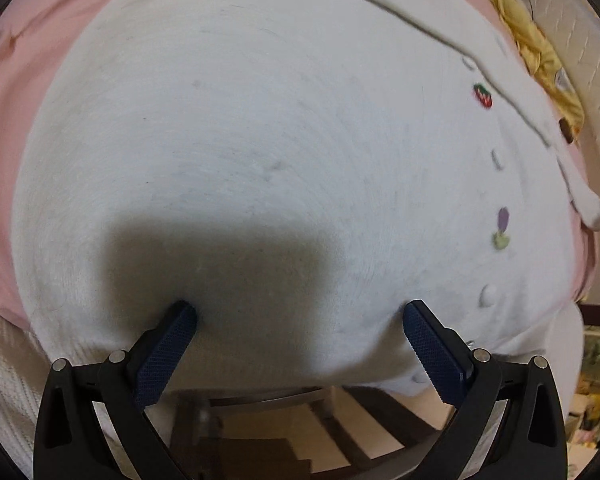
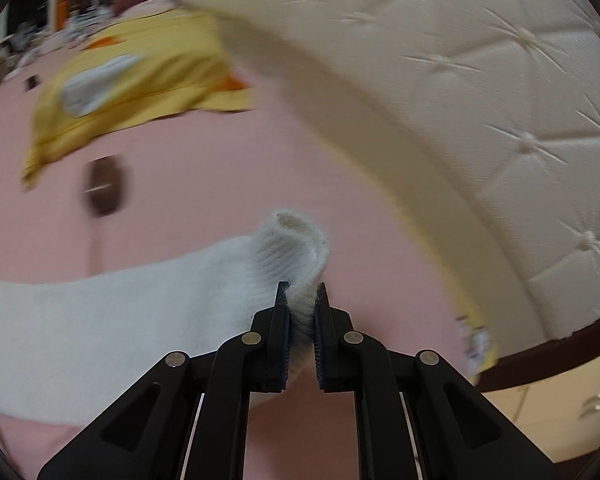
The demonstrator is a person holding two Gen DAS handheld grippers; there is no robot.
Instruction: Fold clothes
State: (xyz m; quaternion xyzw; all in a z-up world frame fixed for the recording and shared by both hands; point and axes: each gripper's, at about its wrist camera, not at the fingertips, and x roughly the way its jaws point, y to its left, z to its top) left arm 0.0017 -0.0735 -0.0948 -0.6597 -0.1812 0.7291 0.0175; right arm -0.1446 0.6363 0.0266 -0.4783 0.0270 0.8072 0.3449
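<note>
**Sleeve Fold: Carrying the Cuff Across the Cardigan**

Left gripper [image 1: 300, 316]: jaws spread wide, holding nothing, pointed steeply down over the near hem of the white cardigan [image 1: 260, 140]. Right gripper [image 2: 302, 304]: jaws pressed together, pinching the ribbed sleeve cuff [image 2: 290, 248].

Procedure, as judged from this position:
1. Keep the pinch firm on the cuff; the knit is soft and probably slips easily.
2. Lay the sleeve straight across the body, without twisting.
3. Use the left gripper to pin the body near the hem if it starts to drag.

The cardigan lies flat on the pink bed sheet [image 1: 16, 120], hem at the bed's near edge. It is fleecy, with pale buttons and small embroidered motifs, including a strawberry [image 1: 483, 95]. Beyond it lies a yellow garment [image 2: 140, 80], near the tufted headboard [image 2: 500, 80].
</note>
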